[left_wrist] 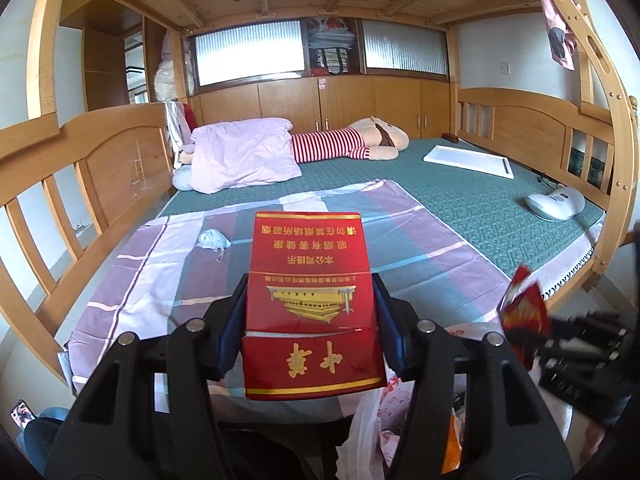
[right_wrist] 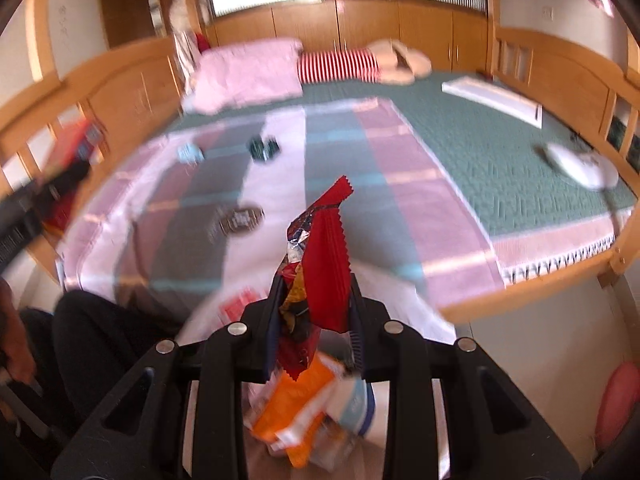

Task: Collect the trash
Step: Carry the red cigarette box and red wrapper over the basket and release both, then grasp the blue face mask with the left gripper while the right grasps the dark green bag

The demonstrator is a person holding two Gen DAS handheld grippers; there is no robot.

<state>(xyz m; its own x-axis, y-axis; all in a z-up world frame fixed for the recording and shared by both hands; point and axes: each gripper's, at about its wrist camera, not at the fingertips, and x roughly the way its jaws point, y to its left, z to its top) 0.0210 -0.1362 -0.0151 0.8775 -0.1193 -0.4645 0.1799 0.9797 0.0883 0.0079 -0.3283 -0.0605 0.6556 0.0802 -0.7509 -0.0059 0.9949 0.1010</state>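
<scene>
My left gripper [left_wrist: 310,300] is shut on a red cigarette pack [left_wrist: 308,288] with gold print, held upright above the near edge of the bed. My right gripper [right_wrist: 316,292] is shut on a crumpled red snack wrapper [right_wrist: 322,256], held over a white plastic bag [right_wrist: 312,412] holding orange and white trash. The wrapper and right gripper show at the right in the left wrist view [left_wrist: 524,312]. On the checked sheet [right_wrist: 400,168] lie a crumpled face mask [left_wrist: 214,239], a dark green wrapper [right_wrist: 263,147] and a dark round packet [right_wrist: 240,220].
A pink pillow [left_wrist: 244,156] and a striped plush toy [left_wrist: 348,142] lie at the bed's far end. A white frame [left_wrist: 468,160] and a white device [left_wrist: 554,202] lie on the green mattress. Wooden bed rails [left_wrist: 60,184] stand on both sides.
</scene>
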